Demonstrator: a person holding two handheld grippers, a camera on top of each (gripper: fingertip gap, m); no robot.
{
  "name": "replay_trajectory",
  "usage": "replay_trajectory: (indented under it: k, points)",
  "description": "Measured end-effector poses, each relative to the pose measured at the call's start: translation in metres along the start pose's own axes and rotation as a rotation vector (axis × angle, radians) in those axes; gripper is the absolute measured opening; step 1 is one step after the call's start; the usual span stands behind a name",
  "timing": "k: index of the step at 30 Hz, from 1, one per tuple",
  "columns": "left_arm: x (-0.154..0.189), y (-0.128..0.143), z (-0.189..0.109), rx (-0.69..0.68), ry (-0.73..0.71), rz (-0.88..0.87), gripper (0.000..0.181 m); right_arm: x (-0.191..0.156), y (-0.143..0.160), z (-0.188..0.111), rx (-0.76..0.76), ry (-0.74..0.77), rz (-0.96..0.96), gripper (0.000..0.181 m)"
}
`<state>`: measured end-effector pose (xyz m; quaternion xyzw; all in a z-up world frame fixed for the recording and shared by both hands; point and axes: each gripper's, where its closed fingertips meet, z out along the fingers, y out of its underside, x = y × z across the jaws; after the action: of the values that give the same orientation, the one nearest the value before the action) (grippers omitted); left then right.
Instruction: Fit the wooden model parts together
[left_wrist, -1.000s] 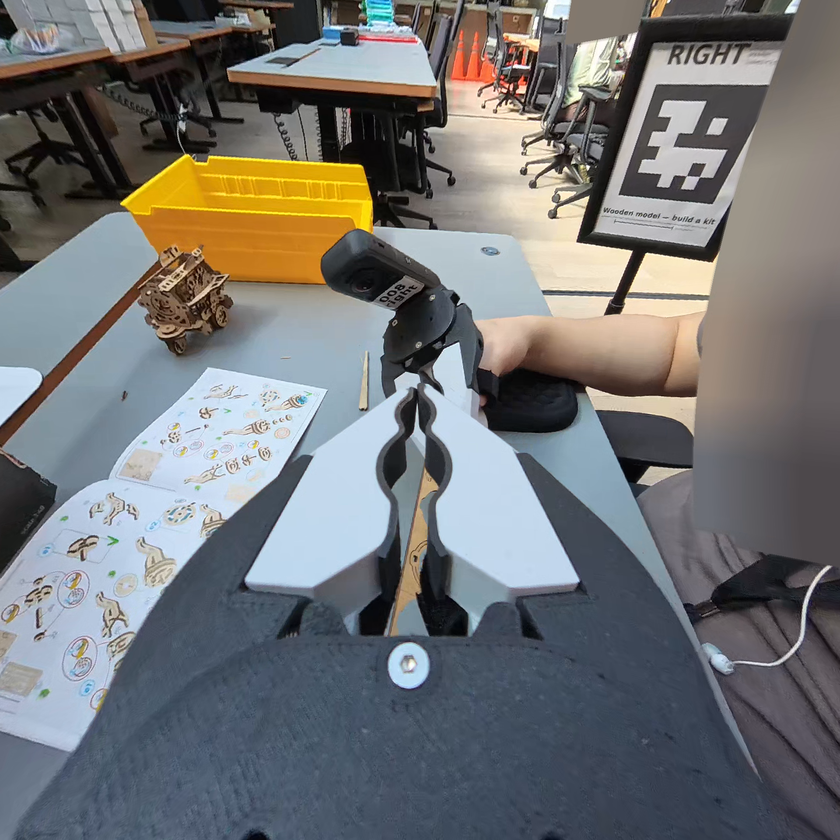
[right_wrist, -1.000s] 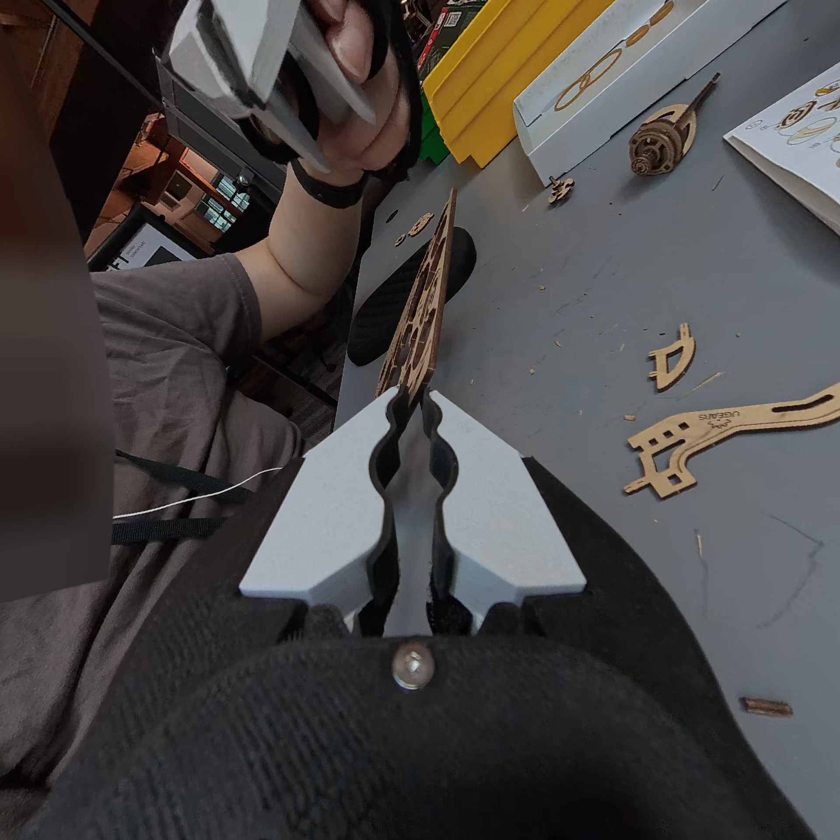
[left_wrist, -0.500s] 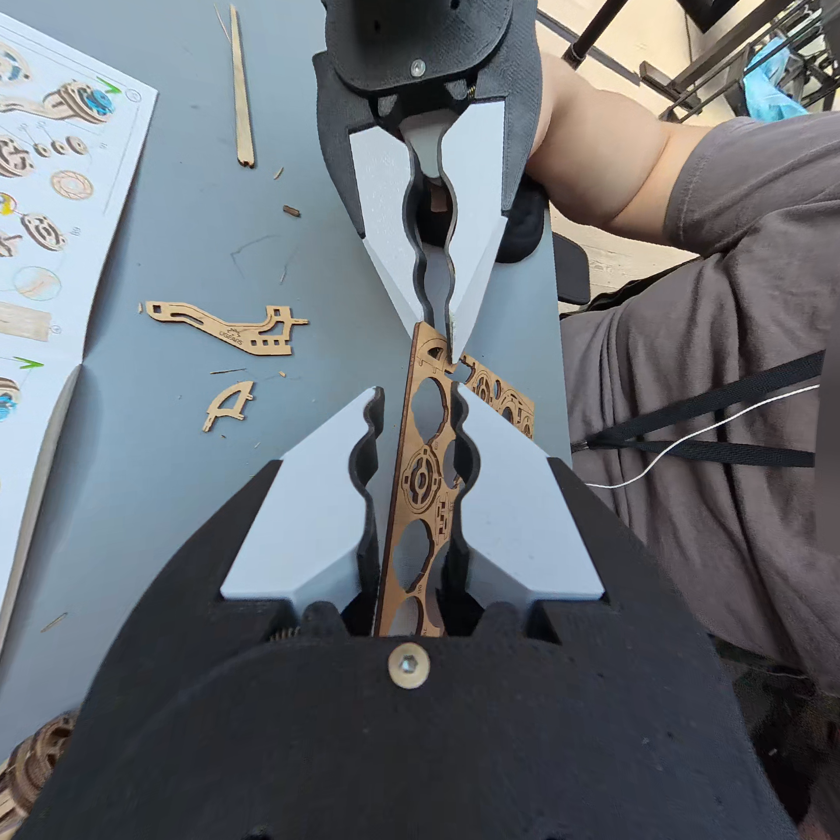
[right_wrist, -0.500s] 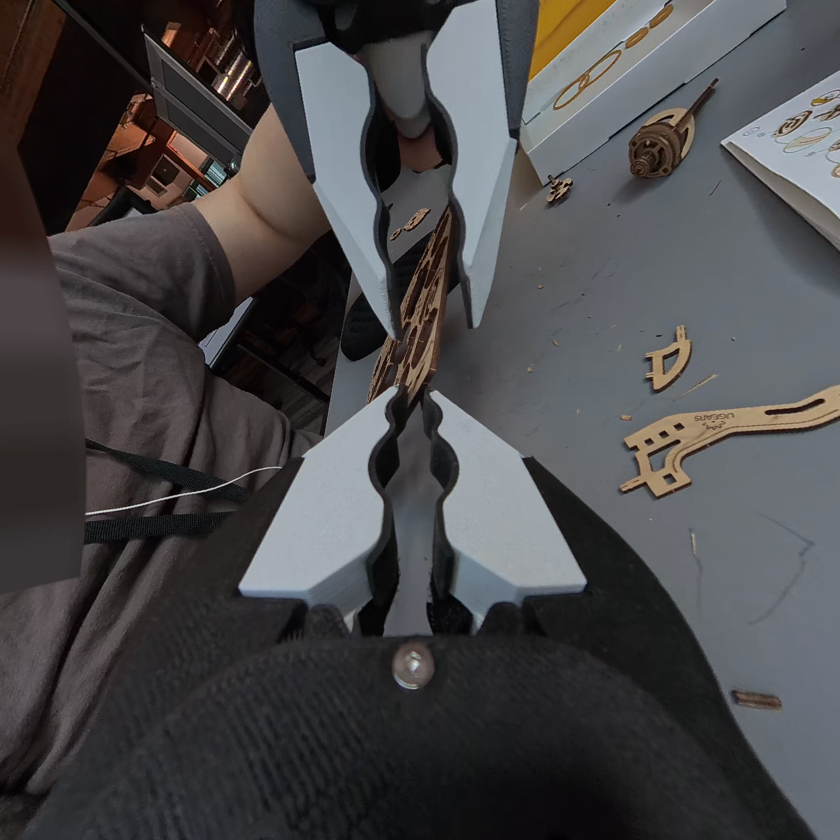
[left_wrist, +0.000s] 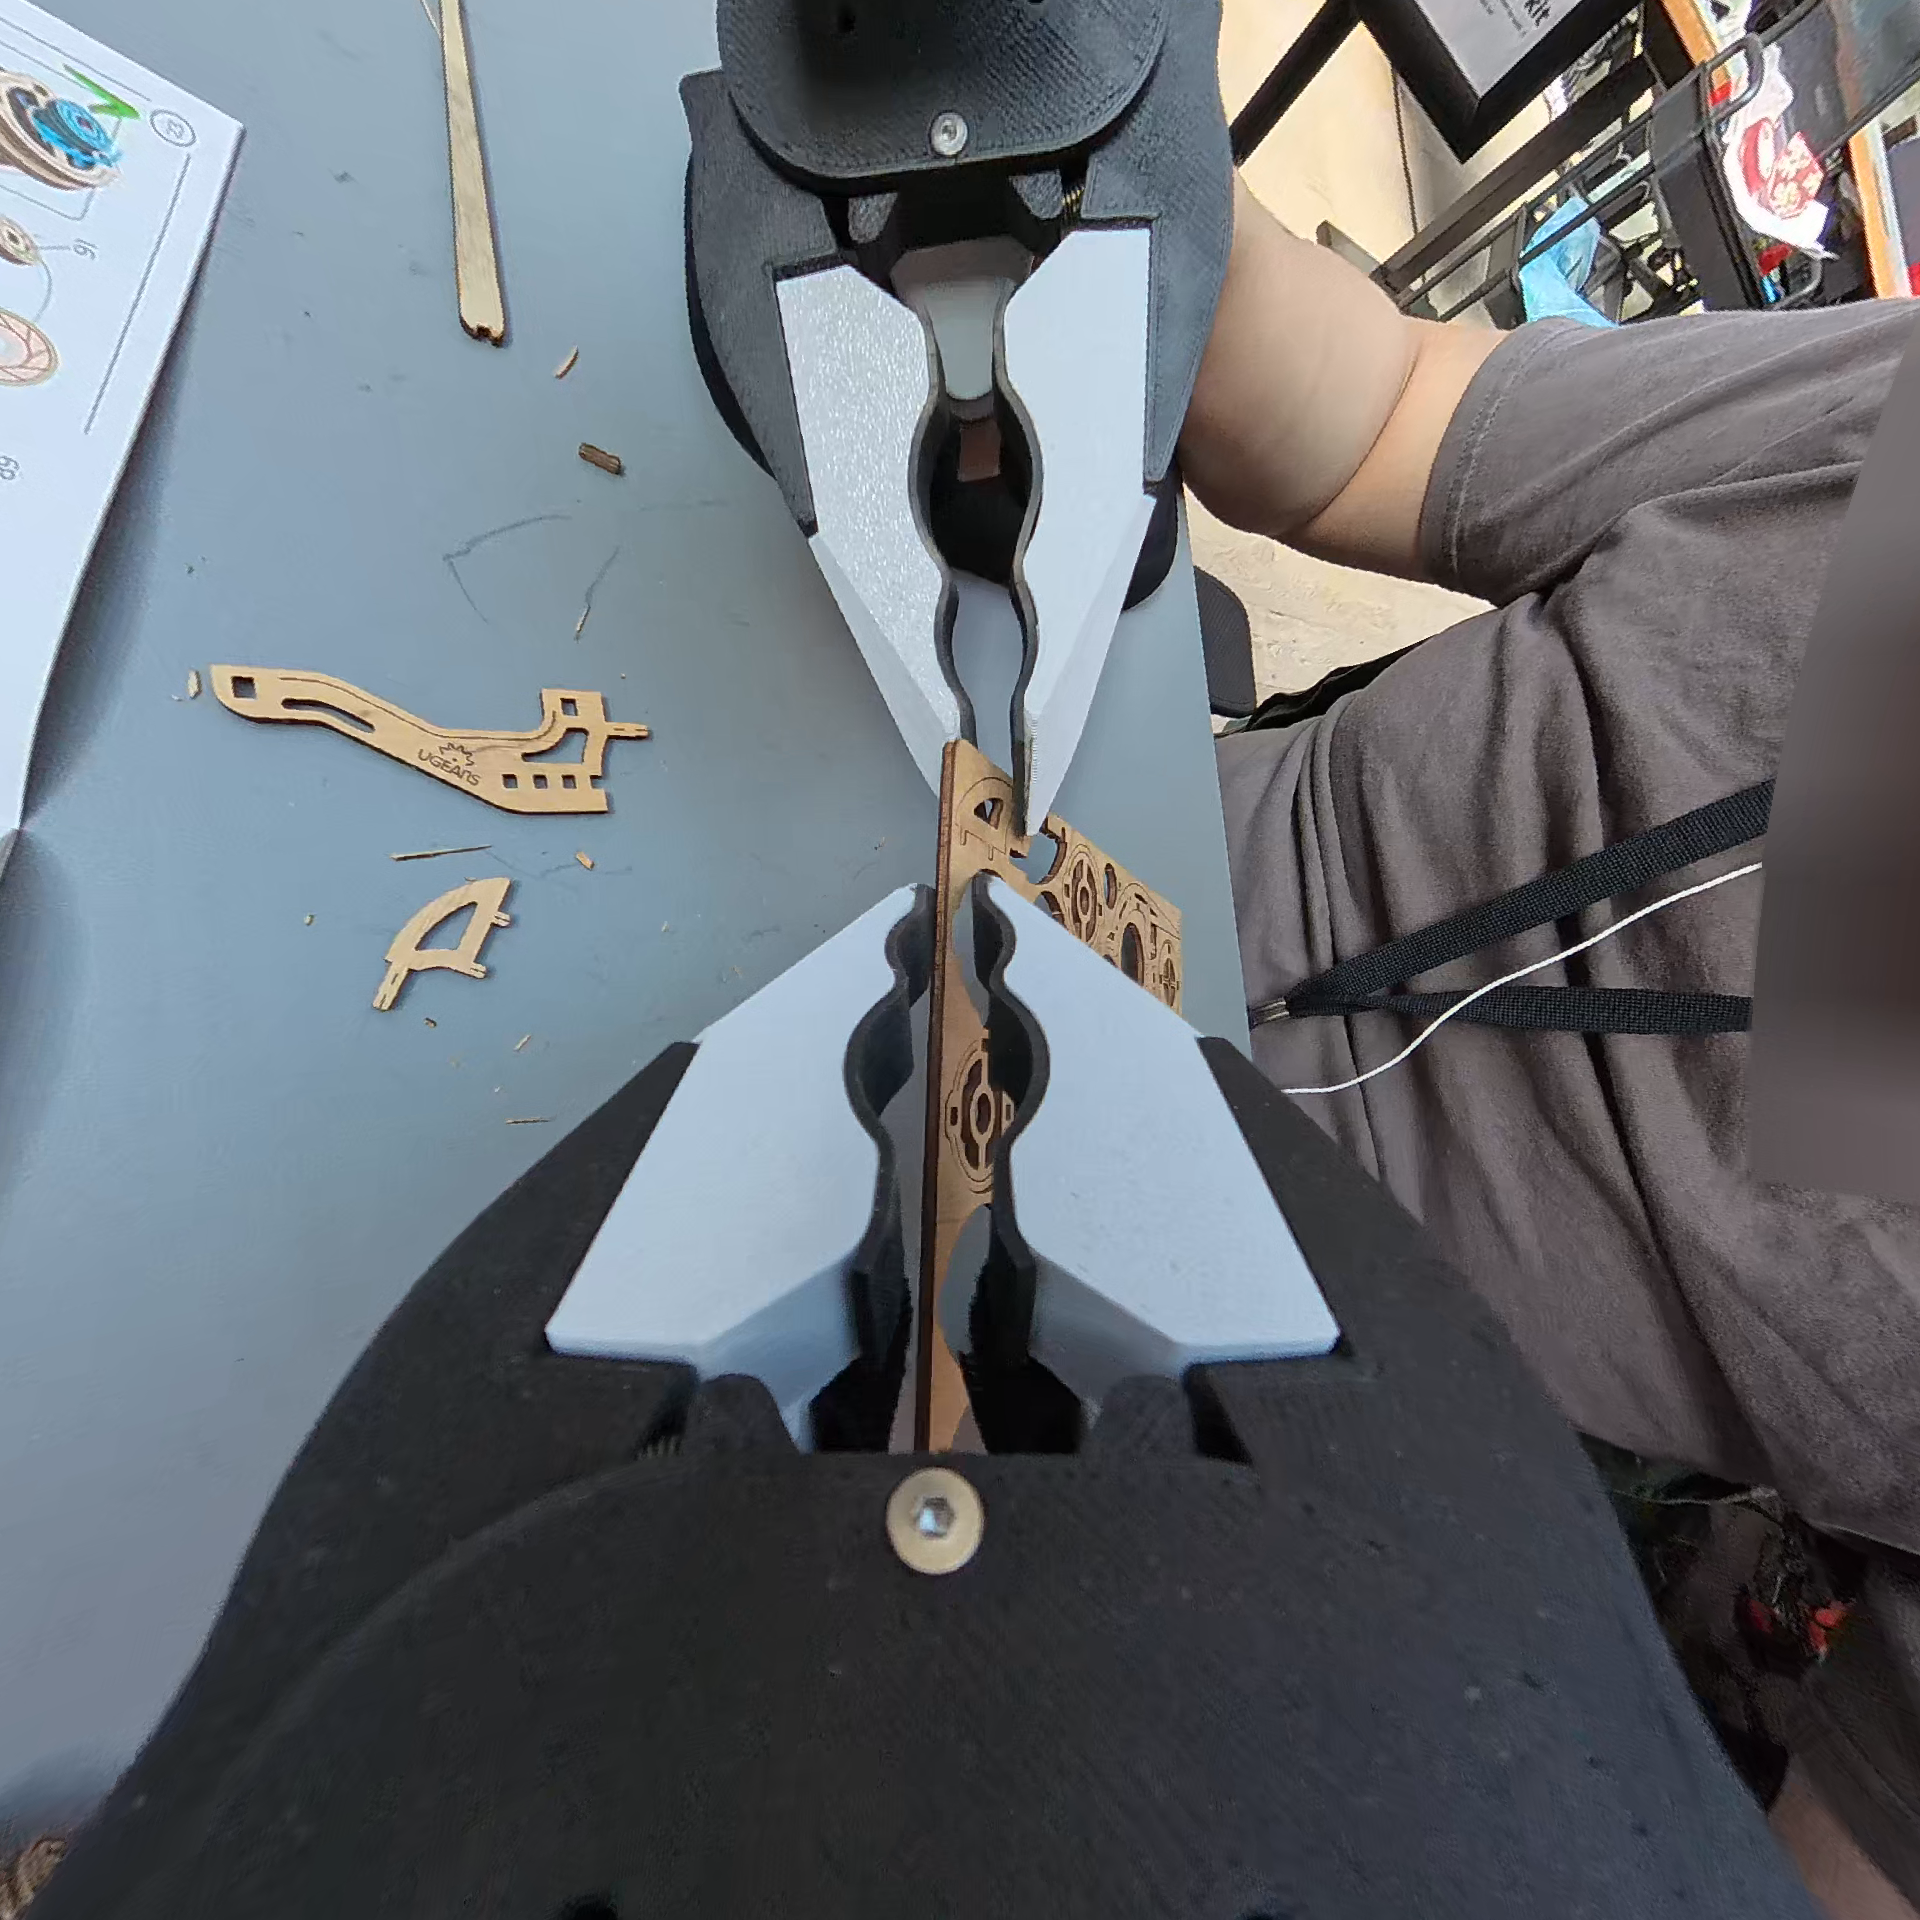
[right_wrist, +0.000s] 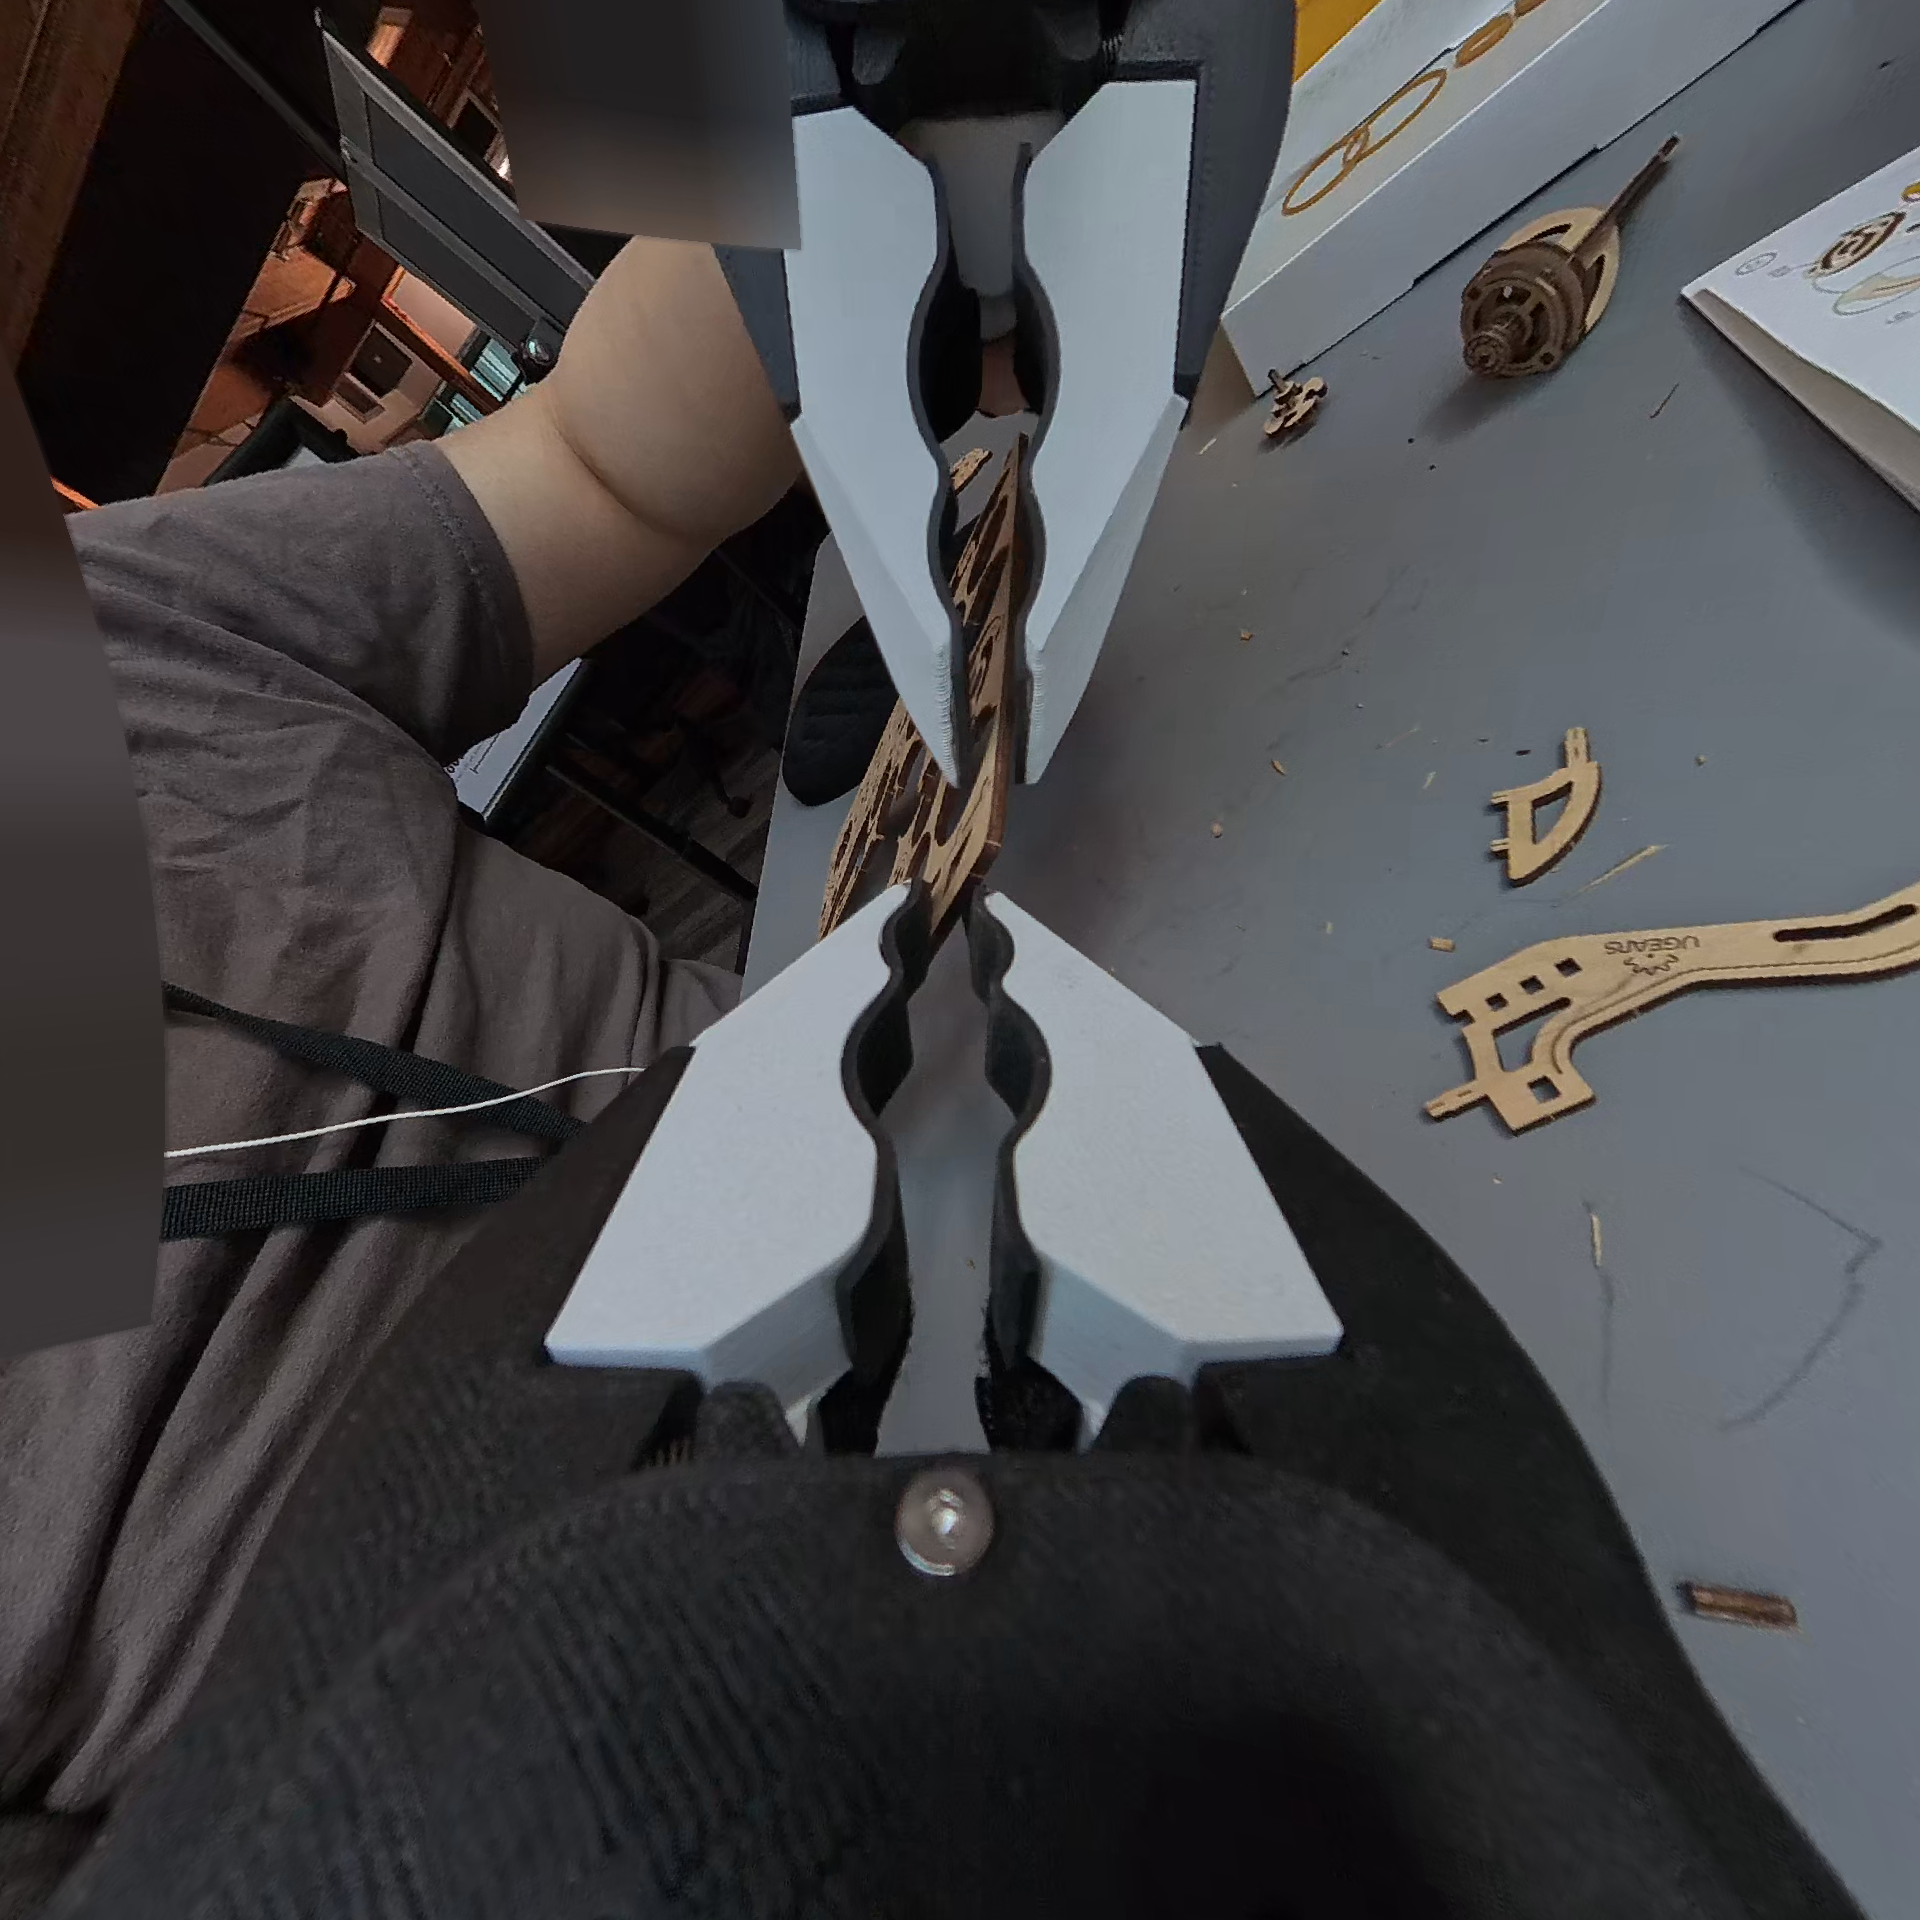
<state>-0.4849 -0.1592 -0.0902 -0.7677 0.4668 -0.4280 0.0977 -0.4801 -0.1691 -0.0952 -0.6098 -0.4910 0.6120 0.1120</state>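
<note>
The left tool clenches a thin laser-cut plywood sheet edge-on above the grey bench; the right tool, tip-to-tip opposite, pinches its far corner, along the sheet's long axis.

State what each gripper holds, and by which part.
Both grip one wooden parts sheet, held on edge. The left gripper has its long body between the fingers; the right gripper pinches only the end corner.
</note>
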Motion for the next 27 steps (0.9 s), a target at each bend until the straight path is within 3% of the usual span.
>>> replay_trajectory:
  k: [8,14,27]
  points:
    - [0.001,-0.002,0.004,0.052,0.03,-0.028,0.005,0.001,0.002,0.0,-0.009,0.007,-0.001,0.007]
    - [0.001,-0.004,0.001,0.056,-0.012,0.001,0.005,0.002,-0.018,-0.01,0.127,-0.031,0.072,0.012]
    - [0.003,-0.001,0.005,0.019,-0.028,0.023,0.005,0.002,-0.009,-0.001,0.064,-0.048,0.117,0.005]
